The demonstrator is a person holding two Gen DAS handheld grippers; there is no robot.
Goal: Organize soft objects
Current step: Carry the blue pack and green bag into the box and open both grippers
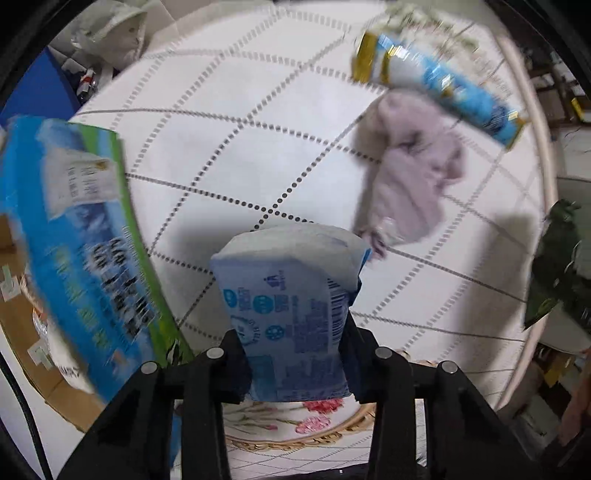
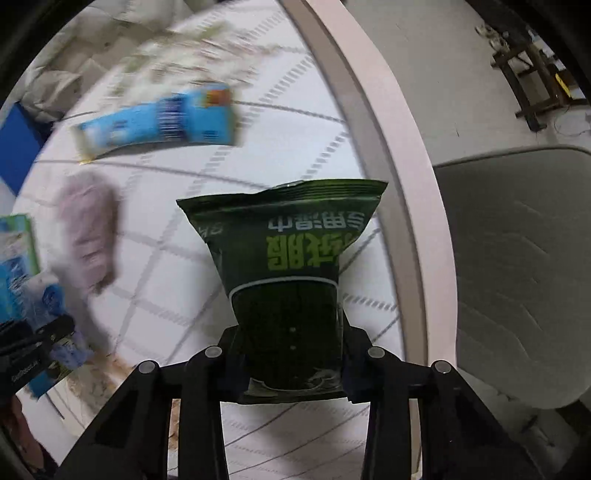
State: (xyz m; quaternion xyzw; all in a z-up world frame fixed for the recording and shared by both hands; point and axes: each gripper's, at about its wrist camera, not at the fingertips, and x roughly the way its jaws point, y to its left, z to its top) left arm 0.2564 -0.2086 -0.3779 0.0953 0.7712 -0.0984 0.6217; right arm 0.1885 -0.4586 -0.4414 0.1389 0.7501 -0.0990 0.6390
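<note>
My left gripper (image 1: pixel 295 354) is shut on a pale blue tissue pack (image 1: pixel 291 295) and holds it above the white quilted table (image 1: pixel 240 122). My right gripper (image 2: pixel 291 350) is shut on a dark green wipes pack (image 2: pixel 288 266) above the table's right side; that pack also shows at the right edge of the left wrist view (image 1: pixel 557 266). A lilac cloth (image 1: pixel 410 173) lies on the table, also in the right wrist view (image 2: pixel 88 225). A long blue and gold pack (image 1: pixel 439 81) lies behind it. A big blue and green pack (image 1: pixel 85 240) is at the left.
The table's pale rim (image 2: pixel 373 122) curves past a grey chair seat (image 2: pixel 517 266) on the right. A woven mat with flowers (image 1: pixel 306 428) lies under my left gripper. A cardboard box (image 1: pixel 22 321) stands at the left, white clutter (image 1: pixel 110 33) behind.
</note>
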